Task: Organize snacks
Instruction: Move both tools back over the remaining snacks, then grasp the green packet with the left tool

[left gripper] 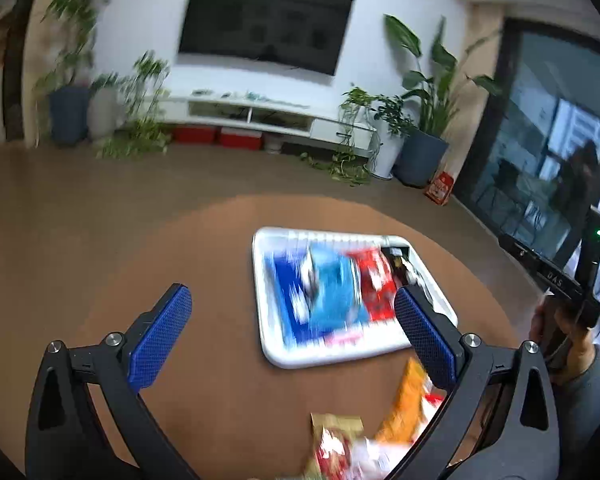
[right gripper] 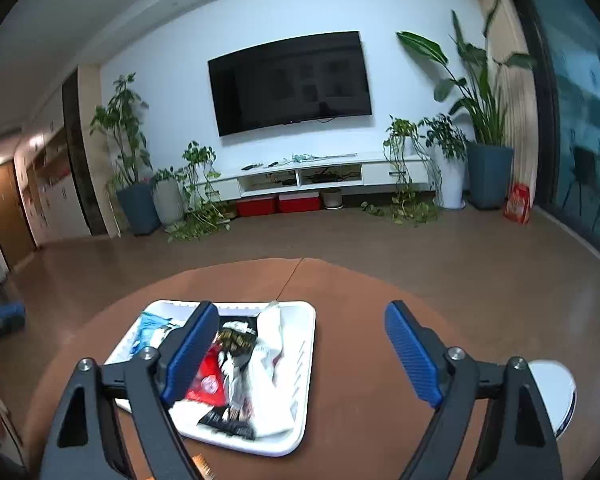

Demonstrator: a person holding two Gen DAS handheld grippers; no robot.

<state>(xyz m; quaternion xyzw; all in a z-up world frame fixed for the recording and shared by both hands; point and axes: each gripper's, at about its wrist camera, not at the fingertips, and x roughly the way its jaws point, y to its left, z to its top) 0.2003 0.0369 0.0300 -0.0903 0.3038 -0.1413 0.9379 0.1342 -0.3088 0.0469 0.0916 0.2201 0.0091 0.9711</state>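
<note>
Standing wide apart, the left gripper [left gripper: 292, 316] jaws are holding nothing, its blue ribbed pads [left gripper: 162, 340] hanging over the round brown table [left gripper: 204, 248] with the white tray [left gripper: 276, 354] showing between and beyond them. Lying in that tray, from left to right, are a dark blue packet [left gripper: 284, 300], a light blue packet [left gripper: 332, 292] and a red packet [left gripper: 374, 280], all smeared by blur, so their print is not readable. Sitting on the table near the tray's front edge are an orange packet [left gripper: 410, 400] and a crinkled red and gold packet [left gripper: 336, 436], both cut off by the frame and the right finger. At the far right a hand [left gripper: 560, 344] is gripping a black handle. In the right wrist view the right gripper [right gripper: 300, 348] is also spread open and empty, its left pad [right gripper: 192, 356] covering part of the tray [right gripper: 300, 392], where a red packet [right gripper: 208, 380], a black and gold packet [right gripper: 236, 340] and a white crumpled packet [right gripper: 272, 364] are lying heaped together. A white round thing [right gripper: 556, 392] is peeking from behind the right finger, mostly hidden.
</note>
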